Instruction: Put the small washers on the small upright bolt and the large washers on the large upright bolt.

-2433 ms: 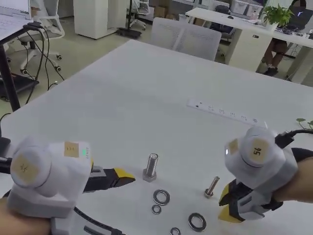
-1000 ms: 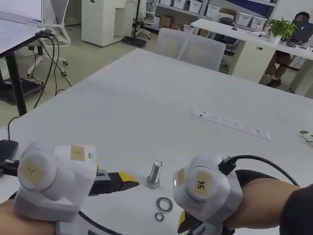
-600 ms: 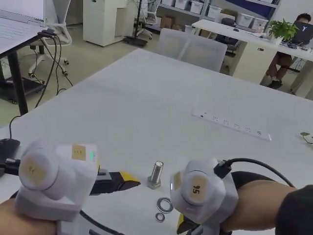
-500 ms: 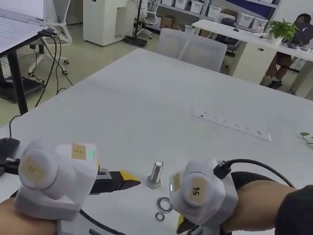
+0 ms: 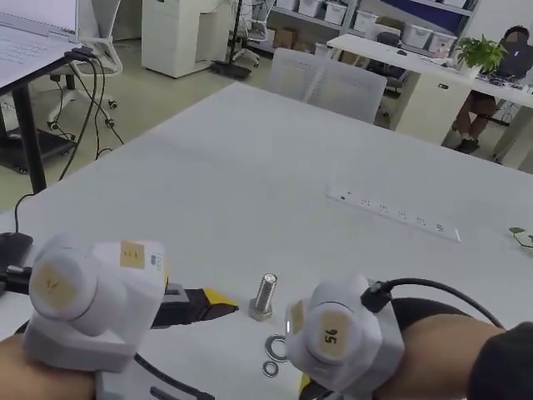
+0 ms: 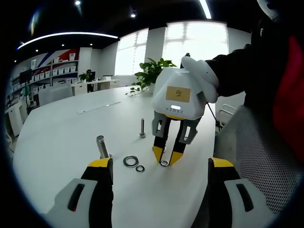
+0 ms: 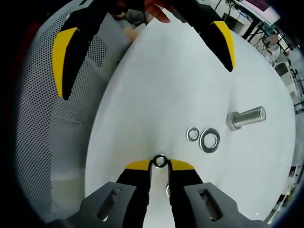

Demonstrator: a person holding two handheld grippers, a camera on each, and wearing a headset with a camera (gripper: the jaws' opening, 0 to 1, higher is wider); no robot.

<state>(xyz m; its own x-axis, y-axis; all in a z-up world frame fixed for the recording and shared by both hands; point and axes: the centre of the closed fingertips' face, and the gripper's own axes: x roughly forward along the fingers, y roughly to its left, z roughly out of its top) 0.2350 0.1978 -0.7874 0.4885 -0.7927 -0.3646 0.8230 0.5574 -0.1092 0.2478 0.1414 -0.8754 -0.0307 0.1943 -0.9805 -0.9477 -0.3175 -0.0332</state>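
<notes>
1. Steel small washer now nipped at its rim between the yellow tips of the right gripper, low against the white table. A couple of seconds back, held out beside the small upright bolt with jaws parted.
2. Reads as a pickup made; lift and threading onto the small upright bolt yet to do.
3. Lying loose near the large upright bolt: large washer and second small washer, just beside each other.
4. Right gripper pose: pointed steeply down over the washers, tips drawn together on the ring.
5. Left gripper pose: roughly level, aimed toward the large upright bolt, jaws spread wide, holding nothing; much as before.
</notes>
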